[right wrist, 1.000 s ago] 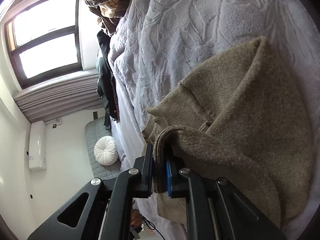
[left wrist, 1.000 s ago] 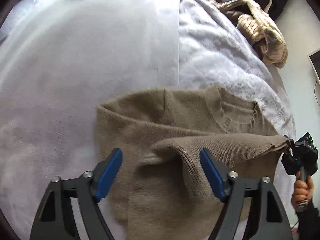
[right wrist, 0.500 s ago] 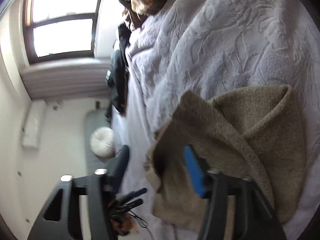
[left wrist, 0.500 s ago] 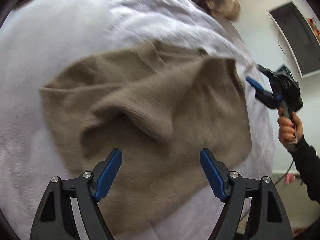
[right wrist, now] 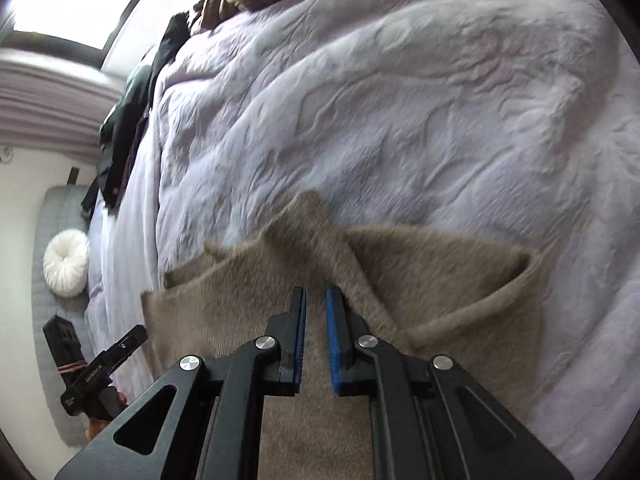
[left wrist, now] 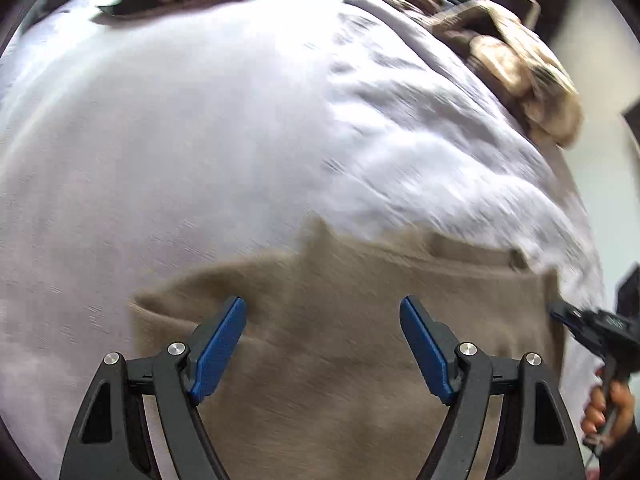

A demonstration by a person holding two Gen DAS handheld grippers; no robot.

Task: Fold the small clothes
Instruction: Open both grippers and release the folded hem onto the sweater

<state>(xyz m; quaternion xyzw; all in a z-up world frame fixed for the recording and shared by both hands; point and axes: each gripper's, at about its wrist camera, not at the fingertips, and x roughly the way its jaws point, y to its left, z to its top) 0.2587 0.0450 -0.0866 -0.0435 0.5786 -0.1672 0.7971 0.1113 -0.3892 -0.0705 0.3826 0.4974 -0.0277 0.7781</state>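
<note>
**Tan knit lying partly folded on the bed, both grippers above it**

A tan-brown knitted sweater (left wrist: pixel 360 360) lies on a pale lilac bedspread (left wrist: pixel 180 140), directly beneath and ahead of the left gripper (left wrist: pixel 323 344). That gripper's blue-padded jaws stand wide apart and hold nothing; the knit fills the space seen between them. The fabric looks soft and fuzzy, blurred in this view, with a straight far edge broken by a small raised peak just ahead of the left finger.

From the right wrist view the sweater (right wrist: pixel 440 280) shows layers: a ribbed band runs diagonally from a point ahead of the right gripper (right wrist: pixel 316 340) back toward its right finger, and to the right of it a fold of cloth stands up with a curled, open edge. To the left, two stacked flat edges jut out toward the bedspread (right wrist: pixel 400 100).

The right gripper's jaws are close together with a narrow gap between the pads; nothing is visibly pinched in that gap, with the knit lying just beneath.

Ahead of both grippers, at the bed's far end, lies a heap of other clothes (left wrist: pixel 512 64).
</note>
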